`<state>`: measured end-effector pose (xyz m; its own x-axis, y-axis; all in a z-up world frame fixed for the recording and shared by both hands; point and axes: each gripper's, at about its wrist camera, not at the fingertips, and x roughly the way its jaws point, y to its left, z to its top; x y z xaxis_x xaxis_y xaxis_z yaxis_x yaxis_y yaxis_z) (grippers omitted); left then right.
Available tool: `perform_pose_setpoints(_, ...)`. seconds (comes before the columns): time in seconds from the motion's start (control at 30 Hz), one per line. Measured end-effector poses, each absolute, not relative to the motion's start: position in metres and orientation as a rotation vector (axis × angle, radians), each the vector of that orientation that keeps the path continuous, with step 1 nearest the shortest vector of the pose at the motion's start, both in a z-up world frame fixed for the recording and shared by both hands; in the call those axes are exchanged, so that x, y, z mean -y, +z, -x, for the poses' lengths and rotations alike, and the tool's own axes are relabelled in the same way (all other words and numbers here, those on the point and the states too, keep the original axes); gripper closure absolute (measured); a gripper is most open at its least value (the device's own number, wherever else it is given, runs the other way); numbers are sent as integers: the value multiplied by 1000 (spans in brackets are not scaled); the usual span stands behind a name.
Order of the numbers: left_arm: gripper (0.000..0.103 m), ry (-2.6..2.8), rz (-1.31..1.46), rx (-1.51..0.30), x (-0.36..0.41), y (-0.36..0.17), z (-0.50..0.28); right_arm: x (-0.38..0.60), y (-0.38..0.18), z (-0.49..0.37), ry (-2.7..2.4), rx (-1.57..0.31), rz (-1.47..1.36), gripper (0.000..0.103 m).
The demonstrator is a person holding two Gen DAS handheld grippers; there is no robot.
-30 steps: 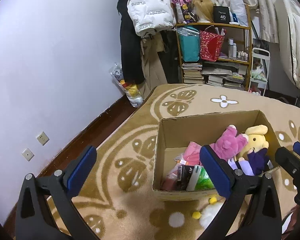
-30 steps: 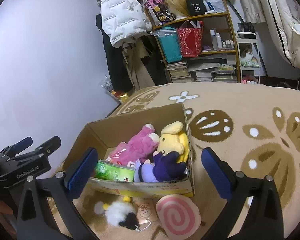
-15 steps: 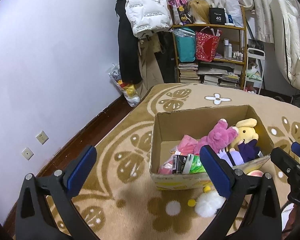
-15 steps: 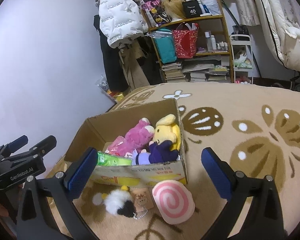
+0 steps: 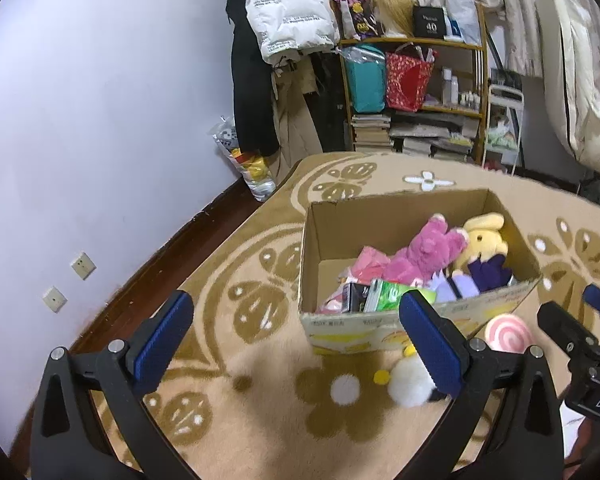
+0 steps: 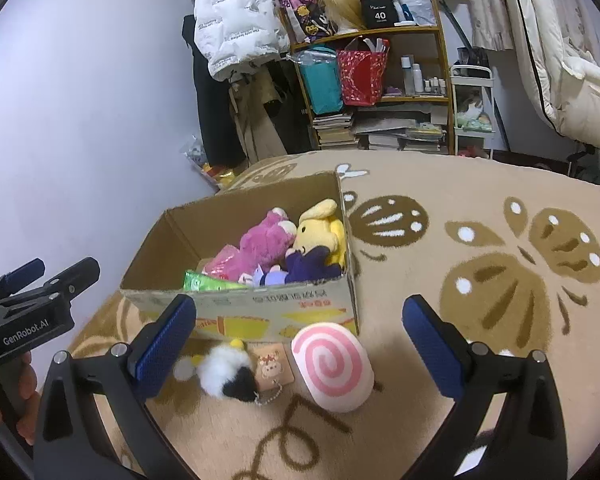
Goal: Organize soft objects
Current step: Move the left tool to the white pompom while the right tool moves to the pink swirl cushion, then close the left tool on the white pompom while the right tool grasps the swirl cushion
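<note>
An open cardboard box (image 6: pixel 284 312) (image 5: pixel 384 206) stands on the rug, holding a pink plush (image 6: pixel 266 240) (image 5: pixel 424 250), a yellow rabbit plush (image 6: pixel 320 228) (image 5: pixel 482 236), a purple doll (image 6: pixel 308 266) and a green packet (image 6: pixel 206 282) (image 5: pixel 392 294). In front of the box lie a pink-swirl round cushion (image 6: pixel 332 366) (image 5: pixel 508 332), a white-and-black fluffy toy (image 6: pixel 228 374) (image 5: pixel 410 384) and a small keychain card (image 6: pixel 274 368). My right gripper (image 6: pixel 300 336) is open above these loose toys. My left gripper (image 5: pixel 296 338) is open over bare rug, left of the box.
A patterned beige rug (image 6: pixel 500 260) covers the floor. A shelf (image 6: pixel 380 80) with bags and books, hanging coats (image 6: pixel 232 32) and a plastic bag (image 5: pixel 246 160) line the far wall. Bedding (image 6: pixel 560 60) is at the right. A hand (image 6: pixel 20 392) holds the left gripper's handle.
Both grippers have pulled back and up from the box, so it looks farther away. The swirl cushion and fluffy toy in front of it are now in fuller view.
</note>
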<state>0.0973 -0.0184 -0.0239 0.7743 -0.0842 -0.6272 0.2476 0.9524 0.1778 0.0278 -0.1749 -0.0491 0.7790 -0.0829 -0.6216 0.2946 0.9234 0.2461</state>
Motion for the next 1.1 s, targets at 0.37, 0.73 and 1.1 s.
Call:
perform_pose_setpoints(0.37,1,-227,-291,-737,30,-48,-97,164,-60,-28,-233,-723,-272,0)
perform_pose_setpoints(0.73,1,-277,-266,-838,36,-71,-110,163,-91,-42,-243,-883,-238,0)
perform_pose_setpoints(1.1,1,-336,-241,-945,45,-96,-121,165,-114,-57,-248,-963,-223,0)
